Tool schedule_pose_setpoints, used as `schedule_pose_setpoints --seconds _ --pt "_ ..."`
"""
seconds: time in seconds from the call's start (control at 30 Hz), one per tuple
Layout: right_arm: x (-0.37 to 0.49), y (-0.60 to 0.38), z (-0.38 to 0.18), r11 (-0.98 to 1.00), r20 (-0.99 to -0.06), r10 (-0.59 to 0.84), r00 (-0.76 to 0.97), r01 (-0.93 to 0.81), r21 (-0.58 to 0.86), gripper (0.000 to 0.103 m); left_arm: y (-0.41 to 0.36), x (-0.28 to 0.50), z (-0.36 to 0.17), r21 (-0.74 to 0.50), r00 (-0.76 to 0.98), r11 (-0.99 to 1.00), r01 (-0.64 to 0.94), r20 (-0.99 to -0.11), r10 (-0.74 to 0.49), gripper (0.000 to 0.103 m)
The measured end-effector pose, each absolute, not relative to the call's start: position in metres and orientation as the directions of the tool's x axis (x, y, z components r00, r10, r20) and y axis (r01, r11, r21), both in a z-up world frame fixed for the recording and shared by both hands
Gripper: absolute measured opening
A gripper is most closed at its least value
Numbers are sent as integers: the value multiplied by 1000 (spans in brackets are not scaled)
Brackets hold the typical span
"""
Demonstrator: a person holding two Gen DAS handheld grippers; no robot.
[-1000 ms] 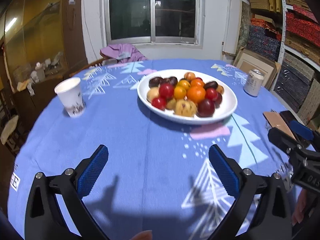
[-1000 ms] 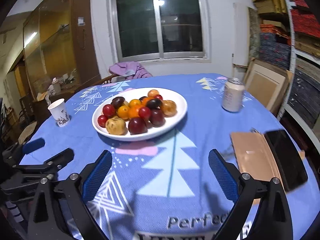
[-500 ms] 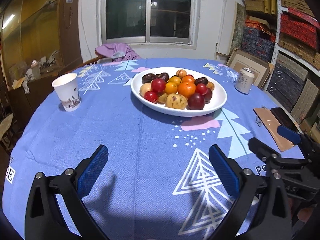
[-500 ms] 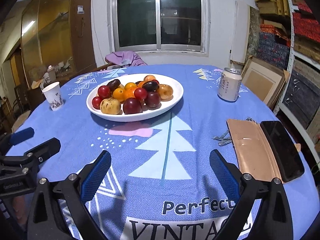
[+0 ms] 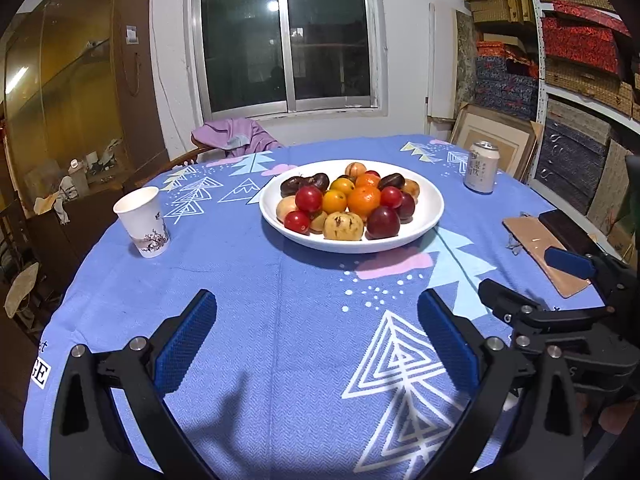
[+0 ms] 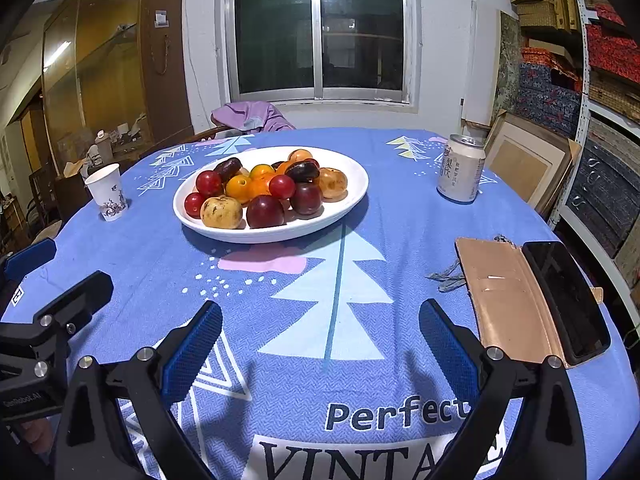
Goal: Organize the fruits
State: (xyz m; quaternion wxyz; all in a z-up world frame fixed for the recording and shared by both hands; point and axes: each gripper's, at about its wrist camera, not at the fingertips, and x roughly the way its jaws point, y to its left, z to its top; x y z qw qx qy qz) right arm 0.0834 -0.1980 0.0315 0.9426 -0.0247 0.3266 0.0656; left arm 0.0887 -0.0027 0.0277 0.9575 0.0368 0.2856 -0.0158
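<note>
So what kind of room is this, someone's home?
Probably a home dining room doubling as storage: a round table under a printed cloth, shelves stacked with patterned boxes, and a wooden glass-fronted cabinet.

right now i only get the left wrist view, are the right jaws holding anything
Observer: No. The right gripper is open, with nothing between its jaws, only cloth beneath.
Operator: whats the dark thing at my far right edge
Observer: A phone, screen up and dark, lying in an open tan case.
Operator: any marking on the cloth by that gripper
Observer: Yes, a print reading "Perfect" lies between its two fingers, with larger letters below it.
</note>
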Motion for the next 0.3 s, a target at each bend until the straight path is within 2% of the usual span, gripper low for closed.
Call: schedule_pose_setpoints --seconds 0.3 --pt "83 -198 32 990 -615 117 780 -144 5 100 1 88 30 63 839 997 55 -544 -12 99"
